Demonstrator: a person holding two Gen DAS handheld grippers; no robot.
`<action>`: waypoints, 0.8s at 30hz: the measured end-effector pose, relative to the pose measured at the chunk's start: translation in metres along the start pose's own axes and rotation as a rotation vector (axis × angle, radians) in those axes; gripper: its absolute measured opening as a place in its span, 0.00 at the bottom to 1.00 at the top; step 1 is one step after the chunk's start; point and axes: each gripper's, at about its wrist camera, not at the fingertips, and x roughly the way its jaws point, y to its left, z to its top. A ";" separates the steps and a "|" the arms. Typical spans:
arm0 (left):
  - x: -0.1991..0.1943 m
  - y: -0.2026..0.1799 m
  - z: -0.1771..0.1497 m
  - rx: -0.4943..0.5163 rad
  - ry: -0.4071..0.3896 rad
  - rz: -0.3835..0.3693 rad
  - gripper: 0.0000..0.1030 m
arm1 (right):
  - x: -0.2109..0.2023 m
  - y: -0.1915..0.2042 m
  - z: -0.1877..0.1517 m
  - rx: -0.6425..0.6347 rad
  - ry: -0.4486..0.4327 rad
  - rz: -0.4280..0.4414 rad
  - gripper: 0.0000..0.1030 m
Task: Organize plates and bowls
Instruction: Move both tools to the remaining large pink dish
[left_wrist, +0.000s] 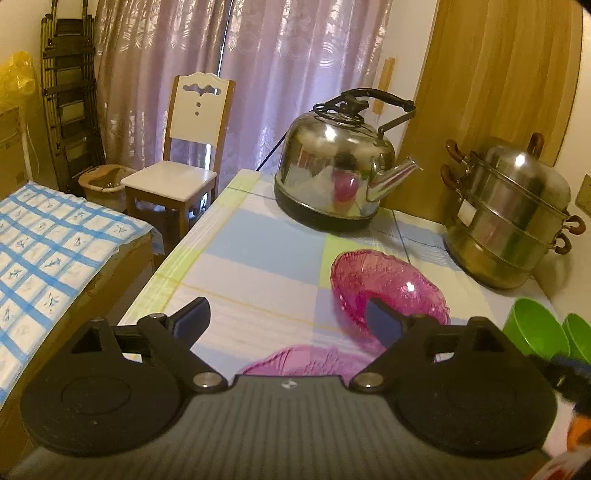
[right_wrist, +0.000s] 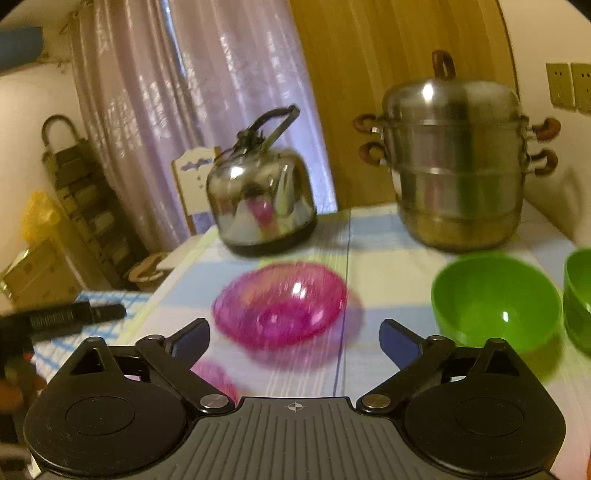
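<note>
On the bench (left_wrist: 258, 236), under a checked cloth, the task's pieces lie in two groups by colour. A pink glass bowl (left_wrist: 388, 284) stands upright near the middle, and a second pink glass piece (left_wrist: 306, 360) lies nearer, mostly hidden behind the left claw's body; whether it is a plate or a bowl cannot be told. Two green bowls (right_wrist: 495, 299) stand side by side at the right edge, apart from the pink glass. A steel kettle (left_wrist: 332, 173) and a stacked steel steamer pot (right_wrist: 458, 166) occupy the far end, which leaves the near area free for sorting.

The left claw (left_wrist: 291, 317) is spread wide and grips nothing; its right pad overlaps the pink bowl in the picture, but contact is not shown. The right claw (right_wrist: 295, 339) is likewise spread wide and empty, aimed at the gap between the pink bowl and the nearer green bowl. Judged from this layout, like pieces are meant to be nested, and no stacking is yet visible.

No brand, label or legible writing appears. The steamer carries a pale sticker, unreadable, and each claw body bears only a small round mark.
</note>
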 end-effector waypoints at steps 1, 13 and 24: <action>-0.005 0.003 -0.002 0.007 -0.005 0.002 0.88 | -0.002 0.001 -0.006 0.006 0.022 0.001 0.95; -0.015 0.041 -0.022 0.089 0.046 0.016 0.90 | 0.008 0.041 -0.039 -0.065 0.079 0.038 0.95; 0.018 0.055 -0.035 0.146 0.199 -0.034 0.89 | 0.029 0.044 -0.055 -0.034 0.160 0.040 0.92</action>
